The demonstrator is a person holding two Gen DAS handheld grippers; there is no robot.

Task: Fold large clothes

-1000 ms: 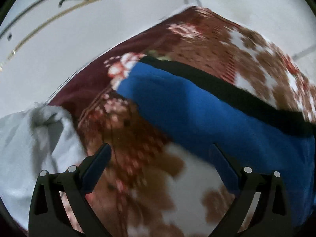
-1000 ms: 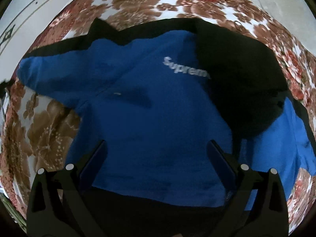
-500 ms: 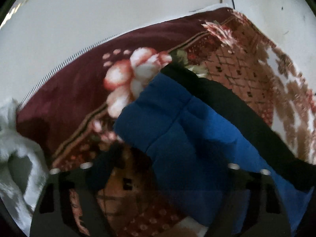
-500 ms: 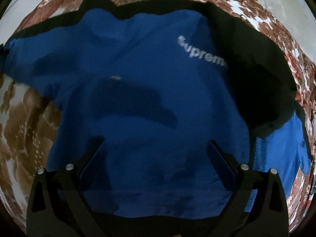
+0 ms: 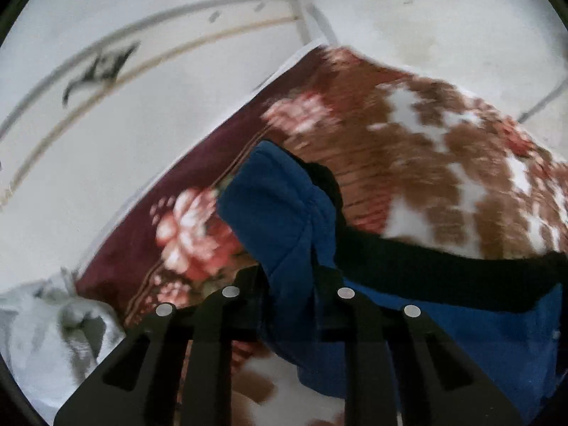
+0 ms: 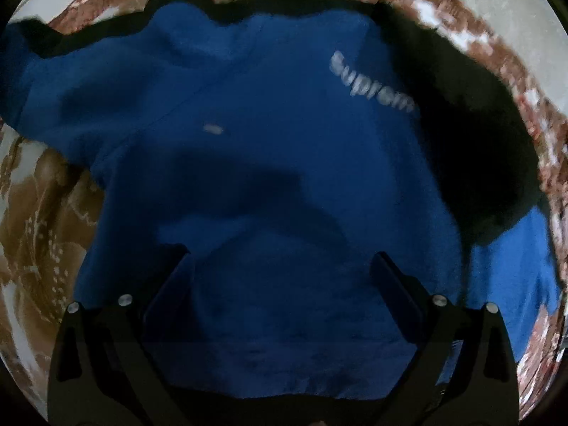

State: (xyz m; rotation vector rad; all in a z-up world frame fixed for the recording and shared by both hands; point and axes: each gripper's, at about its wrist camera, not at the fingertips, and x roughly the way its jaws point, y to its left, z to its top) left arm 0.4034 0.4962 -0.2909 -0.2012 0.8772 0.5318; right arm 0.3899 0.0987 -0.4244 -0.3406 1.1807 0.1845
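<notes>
left tool (image 5: 289, 280) clamps blue sleeve (image 5: 280, 213) | right tool (image 6: 280, 269) spread, seemingly above sweatshirt (image 6: 248, 142)

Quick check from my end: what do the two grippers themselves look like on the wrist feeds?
Both match: the left gripper and right gripper have matte black slotted frames, round silver rivets at the finger joints, and dark flat pads. No cables, markings or sleeves visible.

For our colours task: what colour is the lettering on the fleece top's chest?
White lettering on the blue fleece top, clearest in the right wrist view.
</notes>
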